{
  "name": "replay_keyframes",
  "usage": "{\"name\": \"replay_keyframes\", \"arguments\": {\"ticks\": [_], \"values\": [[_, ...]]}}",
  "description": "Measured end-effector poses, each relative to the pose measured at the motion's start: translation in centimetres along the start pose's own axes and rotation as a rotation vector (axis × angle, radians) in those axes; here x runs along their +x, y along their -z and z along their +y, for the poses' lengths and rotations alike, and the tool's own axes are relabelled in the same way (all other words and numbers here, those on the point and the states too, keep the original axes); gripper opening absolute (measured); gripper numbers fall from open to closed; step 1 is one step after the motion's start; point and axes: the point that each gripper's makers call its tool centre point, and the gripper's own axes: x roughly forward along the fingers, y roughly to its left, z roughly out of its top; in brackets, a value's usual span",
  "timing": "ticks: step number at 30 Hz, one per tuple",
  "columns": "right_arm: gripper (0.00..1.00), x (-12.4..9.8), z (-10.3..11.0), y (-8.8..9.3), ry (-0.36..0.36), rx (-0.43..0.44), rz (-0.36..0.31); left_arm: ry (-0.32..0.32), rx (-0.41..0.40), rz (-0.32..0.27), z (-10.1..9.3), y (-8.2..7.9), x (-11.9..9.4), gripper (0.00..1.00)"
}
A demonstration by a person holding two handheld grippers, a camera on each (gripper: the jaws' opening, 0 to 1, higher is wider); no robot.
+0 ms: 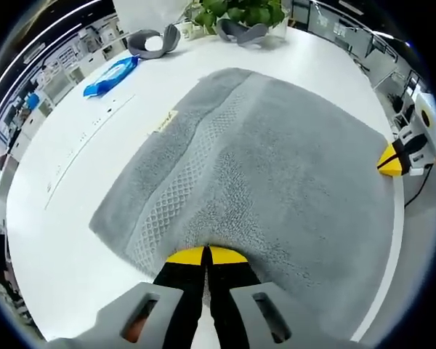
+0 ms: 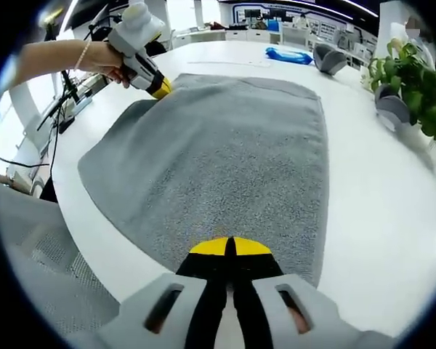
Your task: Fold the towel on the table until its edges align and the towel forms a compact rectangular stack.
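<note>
In the left gripper view, the left gripper [image 1: 206, 255] has its jaws pressed together on the near edge of the grey towel [image 1: 261, 167], which lies flat on the white table [image 1: 80, 182]; the right gripper [image 1: 390, 161] sits at the far corner, and I cannot tell there if it grips.

In the right gripper view, the right gripper [image 2: 229, 247] is pinched on its own edge; the other one [image 2: 158, 88] touches the far corner.

If one pinch is too thin (just a few loops), the towel may slip out when lifted; uneven lifting would make crooked edges.
</note>
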Motion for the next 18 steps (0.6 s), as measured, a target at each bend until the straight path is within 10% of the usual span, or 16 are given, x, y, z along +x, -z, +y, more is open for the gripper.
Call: {"name": "replay_keyframes", "arguments": {"ticks": [18], "values": [[0.00,0.1,-0.1,-0.1,-0.052,-0.033,0.067,-0.006,-0.125,-0.135,-1.1,-1.3,-5.5,0.04]]}}
